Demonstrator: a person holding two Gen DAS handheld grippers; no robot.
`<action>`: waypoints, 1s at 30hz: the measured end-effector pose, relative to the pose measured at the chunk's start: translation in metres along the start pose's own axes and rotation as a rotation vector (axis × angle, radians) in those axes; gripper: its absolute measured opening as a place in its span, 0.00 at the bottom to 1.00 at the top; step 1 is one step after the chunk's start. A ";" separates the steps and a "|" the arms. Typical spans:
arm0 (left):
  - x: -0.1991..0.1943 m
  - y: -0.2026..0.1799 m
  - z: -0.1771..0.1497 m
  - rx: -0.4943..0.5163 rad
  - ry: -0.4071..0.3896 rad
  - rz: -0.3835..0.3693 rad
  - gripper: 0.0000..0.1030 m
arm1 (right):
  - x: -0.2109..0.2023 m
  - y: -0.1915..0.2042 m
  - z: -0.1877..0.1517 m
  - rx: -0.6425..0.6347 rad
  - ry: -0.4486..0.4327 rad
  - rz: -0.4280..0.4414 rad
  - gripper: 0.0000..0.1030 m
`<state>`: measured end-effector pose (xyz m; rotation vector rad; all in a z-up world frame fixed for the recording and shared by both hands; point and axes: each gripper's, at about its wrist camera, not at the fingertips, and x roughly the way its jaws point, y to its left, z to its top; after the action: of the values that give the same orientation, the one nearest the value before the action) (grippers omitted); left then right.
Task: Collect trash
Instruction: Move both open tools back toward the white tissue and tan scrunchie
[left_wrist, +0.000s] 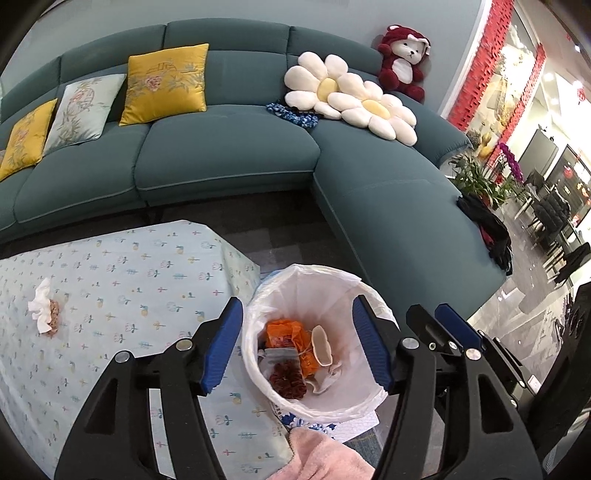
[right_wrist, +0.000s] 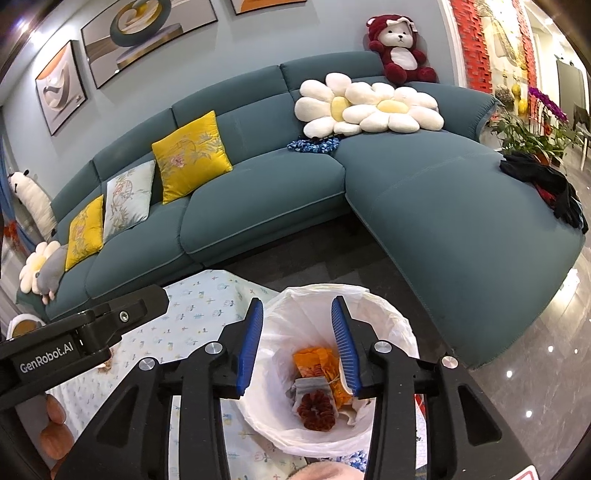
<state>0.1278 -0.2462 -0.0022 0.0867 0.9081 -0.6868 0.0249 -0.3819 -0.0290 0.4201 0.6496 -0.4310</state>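
Both tools hung over the trash bin (left_wrist: 317, 354), which stood on the floor just beside the tabletop (left_wrist: 122, 280) with its flowered cloth. The left tool (left_wrist: 297, 354) had its blue fingers (left_wrist: 224, 347) spread wide with nothing between them, the bin's mouth showing in the gap below. The right tool (right_wrist: 297, 347) was also parted, less widely, and empty, directly above the same white liner (right_wrist: 388, 325). Inside the bin, beneath both tools, lay an orange wrapper (left_wrist: 286, 332), a grey packet (right_wrist: 308, 386), a dark red clump (right_wrist: 314, 410) and some white scraps (left_wrist: 321, 343). Off to the left tool's far left, a crumpled tissue (left_wrist: 42, 308) with brownish crumbs lay on the tabletop, well apart from the bin
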 end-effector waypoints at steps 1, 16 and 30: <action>-0.002 0.005 0.000 -0.008 -0.003 0.003 0.57 | 0.000 0.003 0.000 -0.004 0.001 0.003 0.38; -0.029 0.105 -0.010 -0.140 -0.028 0.070 0.63 | 0.014 0.091 -0.013 -0.104 0.043 0.055 0.50; -0.045 0.277 -0.042 -0.305 -0.005 0.233 0.69 | 0.063 0.227 -0.057 -0.244 0.161 0.161 0.51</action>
<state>0.2412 0.0094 -0.0529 -0.0802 0.9705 -0.3276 0.1572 -0.1806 -0.0574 0.2733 0.8084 -0.1628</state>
